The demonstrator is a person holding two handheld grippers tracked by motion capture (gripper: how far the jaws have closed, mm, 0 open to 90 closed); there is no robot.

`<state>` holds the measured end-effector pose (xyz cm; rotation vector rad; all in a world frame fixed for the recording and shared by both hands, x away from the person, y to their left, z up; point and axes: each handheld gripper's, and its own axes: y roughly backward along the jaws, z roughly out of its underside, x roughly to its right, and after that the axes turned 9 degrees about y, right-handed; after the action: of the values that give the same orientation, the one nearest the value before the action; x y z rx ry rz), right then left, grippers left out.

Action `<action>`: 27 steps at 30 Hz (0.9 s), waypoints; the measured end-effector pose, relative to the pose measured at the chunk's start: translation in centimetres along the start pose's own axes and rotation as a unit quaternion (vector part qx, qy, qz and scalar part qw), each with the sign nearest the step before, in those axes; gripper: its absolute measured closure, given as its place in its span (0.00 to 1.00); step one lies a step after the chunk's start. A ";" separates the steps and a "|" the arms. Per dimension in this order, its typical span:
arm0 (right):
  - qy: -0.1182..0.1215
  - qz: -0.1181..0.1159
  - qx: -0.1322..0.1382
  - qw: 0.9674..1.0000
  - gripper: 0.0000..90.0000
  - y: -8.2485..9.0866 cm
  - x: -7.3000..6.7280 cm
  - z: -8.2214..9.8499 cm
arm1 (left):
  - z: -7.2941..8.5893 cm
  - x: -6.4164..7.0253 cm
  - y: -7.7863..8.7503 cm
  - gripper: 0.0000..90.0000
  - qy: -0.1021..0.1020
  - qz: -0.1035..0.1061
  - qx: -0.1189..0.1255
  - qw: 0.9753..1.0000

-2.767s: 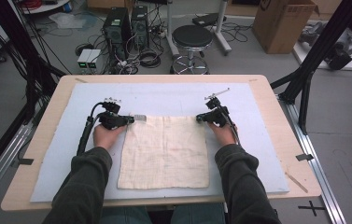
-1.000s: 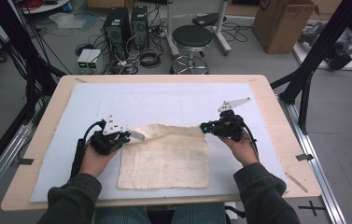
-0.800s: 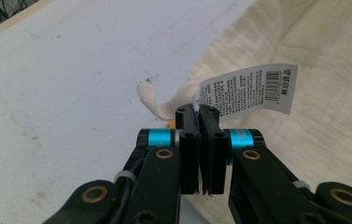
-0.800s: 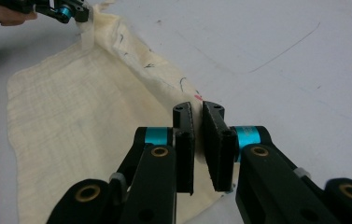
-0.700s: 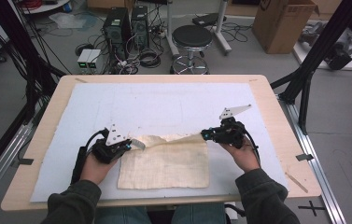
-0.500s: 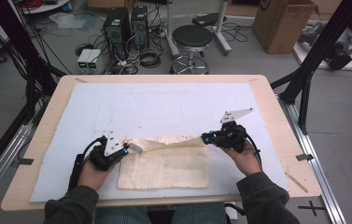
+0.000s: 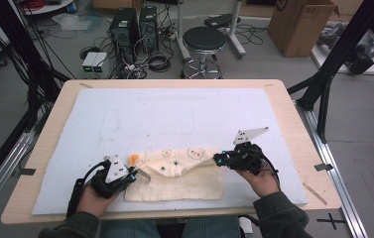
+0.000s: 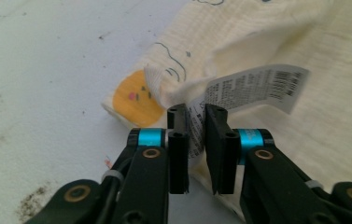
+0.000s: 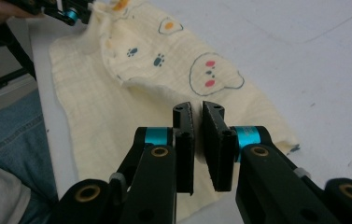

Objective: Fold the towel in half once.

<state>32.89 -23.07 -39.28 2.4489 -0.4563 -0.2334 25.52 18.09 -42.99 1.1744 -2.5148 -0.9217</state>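
Cloth, cream w/ cartoon prints, is lying at near edge of the white mat on the tabletop. Its far edge is folding over toward me, printed side showing, ridge running between my two grippers. Lower layer is lying flat.

L gripper is sitting at the cloth's left folded corner; fingers have just been opening, gap showing in left gripper view, the white care label is hanging between them, pads not pressing on it. Orange print is just beyond the tips.

R gripper is sitting at the right end of the fold. Fingers are standing near-clenched, narrow slit between; right gripper view: cloth edge is running under the tips, can't tell if it's actually pinched. Bear-face print is lying just ahead.

My hands are holding both grippers from near side.
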 end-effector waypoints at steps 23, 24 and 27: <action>-0.001 -0.001 -0.016 1.000 0.91 -0.5 -0.6 1.2 | 0.5 -0.8 0.2 0.74 -0.007 0.105 -0.021 0.994; -0.001 -0.001 -0.016 1.000 0.91 -0.5 -0.6 1.3 | 0.6 -0.9 0.2 0.75 -0.011 0.106 -0.030 0.994; -0.003 0.000 -0.019 1.000 0.91 -0.6 -0.7 1.4 | 0.8 -0.9 0.0 0.87 -0.021 0.110 -0.033 0.993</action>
<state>32.01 -23.15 -40.73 2.4129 -0.4503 -0.2485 25.74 19.09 -43.57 0.8449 -2.5605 -0.9722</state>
